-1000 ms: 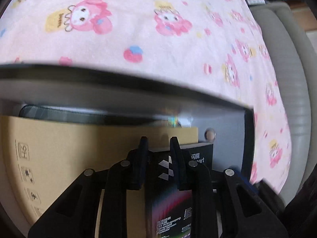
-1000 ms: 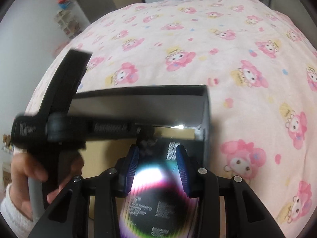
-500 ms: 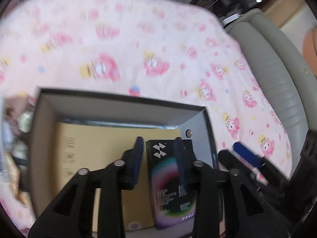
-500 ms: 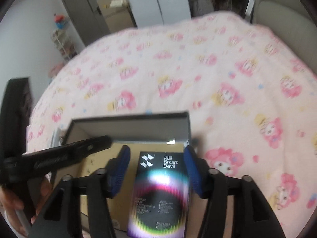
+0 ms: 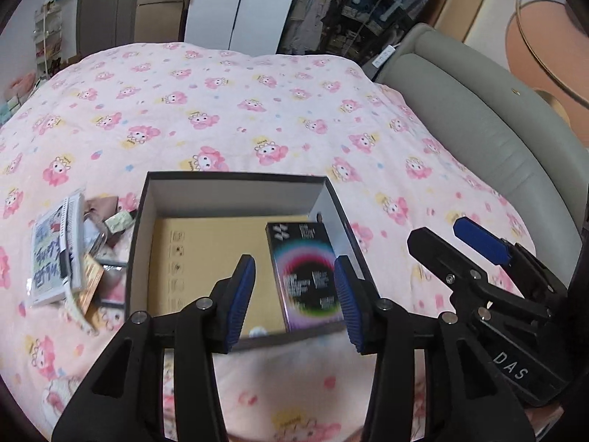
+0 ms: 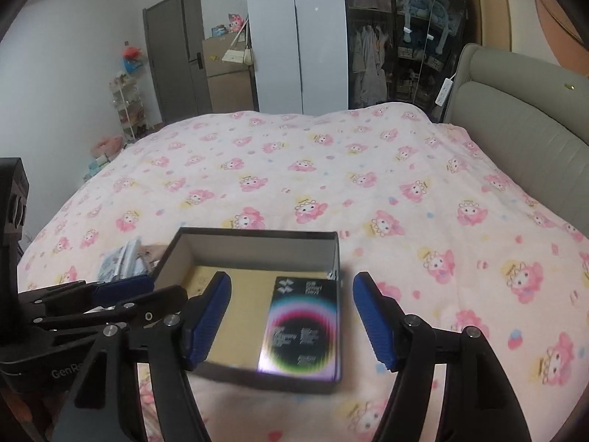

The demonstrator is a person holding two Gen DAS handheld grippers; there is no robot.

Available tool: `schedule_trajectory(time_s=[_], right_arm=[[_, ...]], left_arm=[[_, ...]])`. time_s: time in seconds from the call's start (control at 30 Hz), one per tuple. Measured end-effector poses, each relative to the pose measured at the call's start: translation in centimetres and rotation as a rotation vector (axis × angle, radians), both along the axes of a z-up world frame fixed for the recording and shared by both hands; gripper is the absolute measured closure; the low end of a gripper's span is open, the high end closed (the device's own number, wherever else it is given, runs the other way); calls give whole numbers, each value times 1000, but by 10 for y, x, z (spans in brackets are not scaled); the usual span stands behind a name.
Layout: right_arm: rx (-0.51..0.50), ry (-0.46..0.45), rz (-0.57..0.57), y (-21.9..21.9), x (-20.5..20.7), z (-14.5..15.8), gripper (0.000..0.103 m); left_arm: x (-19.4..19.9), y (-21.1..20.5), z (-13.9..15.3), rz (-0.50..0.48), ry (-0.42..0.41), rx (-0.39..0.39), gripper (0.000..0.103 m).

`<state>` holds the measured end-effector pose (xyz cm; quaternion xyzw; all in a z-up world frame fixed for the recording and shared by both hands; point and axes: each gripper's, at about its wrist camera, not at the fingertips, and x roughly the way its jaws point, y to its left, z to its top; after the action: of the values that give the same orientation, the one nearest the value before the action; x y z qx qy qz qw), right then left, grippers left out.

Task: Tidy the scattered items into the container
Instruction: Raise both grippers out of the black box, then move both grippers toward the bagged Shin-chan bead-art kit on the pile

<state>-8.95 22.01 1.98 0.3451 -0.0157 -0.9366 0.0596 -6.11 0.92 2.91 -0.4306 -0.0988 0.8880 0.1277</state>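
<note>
Left wrist, pile [image 5: 70,258] beside box [image 5: 235,191] jumbled, package [image 5: 307,276] print blurred

One dark open box [image 5: 235,189] sits on one bed [image 5: 257,118] with a pink cartoon-print cover. Inside the box lie two things: one flat tan carton [image 5: 206,258] and one black packet with a rainbow ring [image 5: 303,276]. Left of the box is one loose pile [image 5: 77,254]; in it, one spiral-bound booklet [image 5: 55,254] can be counted, along with several smaller pieces too jumbled to number. Two grippers show: the left gripper [image 5: 292,294] and the right gripper [image 6: 292,318], each with two blue-padded fingers.
</note>
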Motion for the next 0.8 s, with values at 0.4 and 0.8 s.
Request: schedule_trajectory(time_s=[0.4, 0.8], right_arm=[[-107, 18, 30, -23, 61, 17, 37], [-150, -47, 45, -54, 69, 2, 36]], left_arm=[[51, -28, 21, -70, 34, 3, 54], [73, -48, 13, -19, 31, -19, 53]])
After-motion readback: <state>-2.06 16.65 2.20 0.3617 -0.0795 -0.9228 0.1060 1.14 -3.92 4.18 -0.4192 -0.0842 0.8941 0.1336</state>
